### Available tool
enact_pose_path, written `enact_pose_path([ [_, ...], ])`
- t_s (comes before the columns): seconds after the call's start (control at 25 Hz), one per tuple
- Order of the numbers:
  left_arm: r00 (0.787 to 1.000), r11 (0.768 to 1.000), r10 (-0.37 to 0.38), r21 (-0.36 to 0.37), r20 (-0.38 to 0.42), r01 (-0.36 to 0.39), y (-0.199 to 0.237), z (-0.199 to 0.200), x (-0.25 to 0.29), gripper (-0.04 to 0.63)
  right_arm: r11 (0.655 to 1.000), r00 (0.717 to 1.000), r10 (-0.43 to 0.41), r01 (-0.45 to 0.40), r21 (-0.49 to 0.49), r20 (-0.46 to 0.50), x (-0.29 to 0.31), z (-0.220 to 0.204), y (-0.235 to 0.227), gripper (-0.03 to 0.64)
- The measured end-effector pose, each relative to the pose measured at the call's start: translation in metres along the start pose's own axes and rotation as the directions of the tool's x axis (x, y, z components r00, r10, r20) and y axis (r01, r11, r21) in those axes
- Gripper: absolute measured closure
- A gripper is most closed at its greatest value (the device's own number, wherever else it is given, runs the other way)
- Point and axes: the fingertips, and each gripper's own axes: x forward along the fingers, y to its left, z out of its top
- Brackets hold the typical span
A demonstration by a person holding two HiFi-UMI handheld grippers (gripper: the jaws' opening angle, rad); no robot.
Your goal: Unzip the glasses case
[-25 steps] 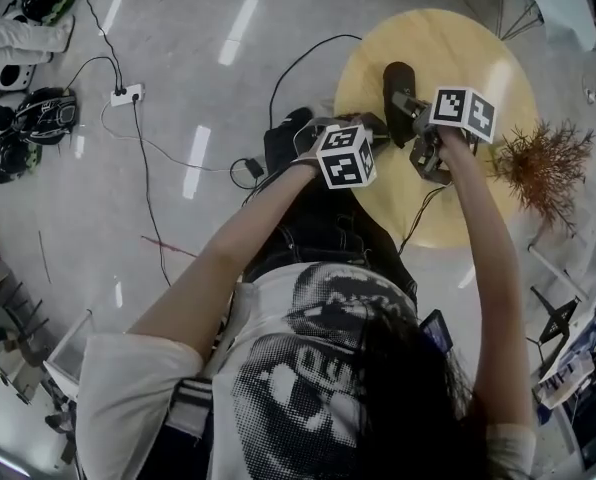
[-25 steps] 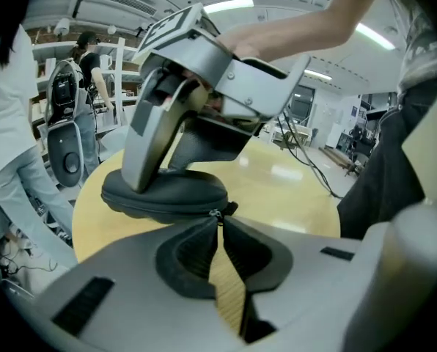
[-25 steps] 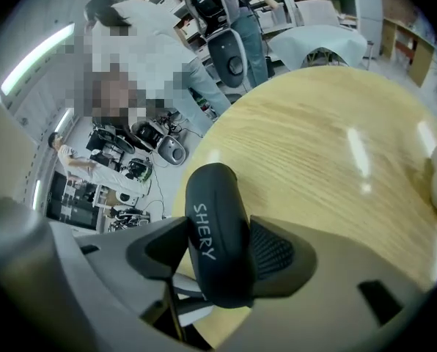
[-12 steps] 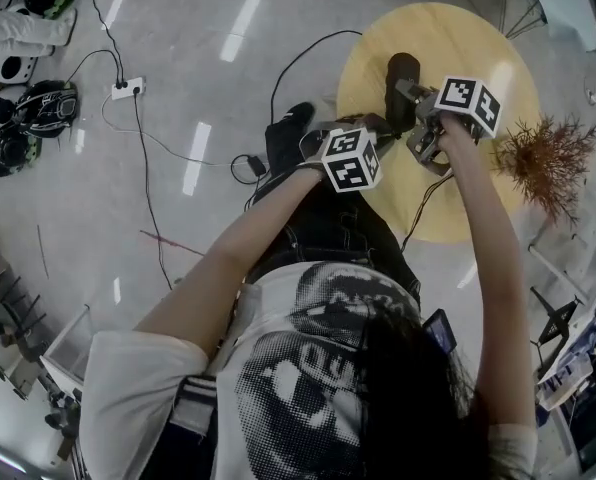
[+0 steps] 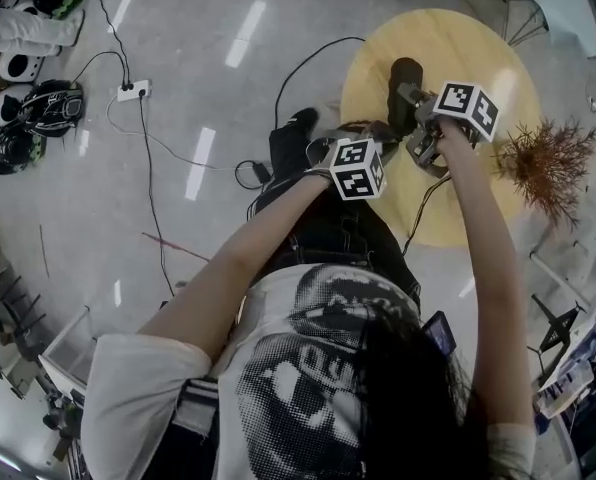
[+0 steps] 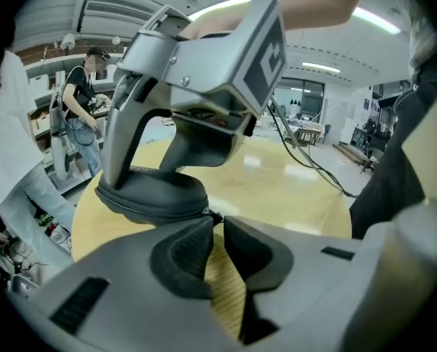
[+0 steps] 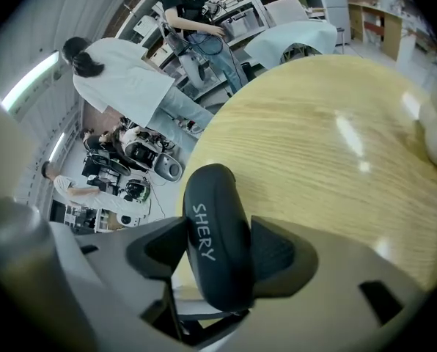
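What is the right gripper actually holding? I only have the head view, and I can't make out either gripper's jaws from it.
Observer: The right gripper is clamped across the black glasses case, with a pad on each side.
Operator: And the left one?
Observer: The left gripper has its jaws nearly together. The zipper pull sits right at their tips, but I can't tell whether they pinch it.
Operator: Is the zip open yet?
Observer: The stretch of seam that shows in the left gripper view looks closed.
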Motion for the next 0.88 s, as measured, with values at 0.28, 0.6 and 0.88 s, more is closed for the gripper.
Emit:
enact_pose_path([
  [0.28,0.999,0.996,-0.043,-0.078,-0.012,0.042,-0.004,-0.005,-0.008,0.477,0.996,1.000,-0.001,0.001,-0.088,-0.006,0.007,-0.003,0.001,0.328],
  [0.6,0.997,0.975,0.078,-0.207,-0.010,-0.079,0.029,-0.020,-0.049,0.477,0.977,0.999,0.039,-0.042,-0.211,-0.018,0.014,-0.008,0.006,0.318],
  [0.88,0.994,0.956,0.102,-0.280,0.029,-0.089,0.033,0.001,-0.065,0.477,0.957,0.993,0.099,-0.079,-0.280,0.060,-0.011,-0.011,-0.001,0.328],
])
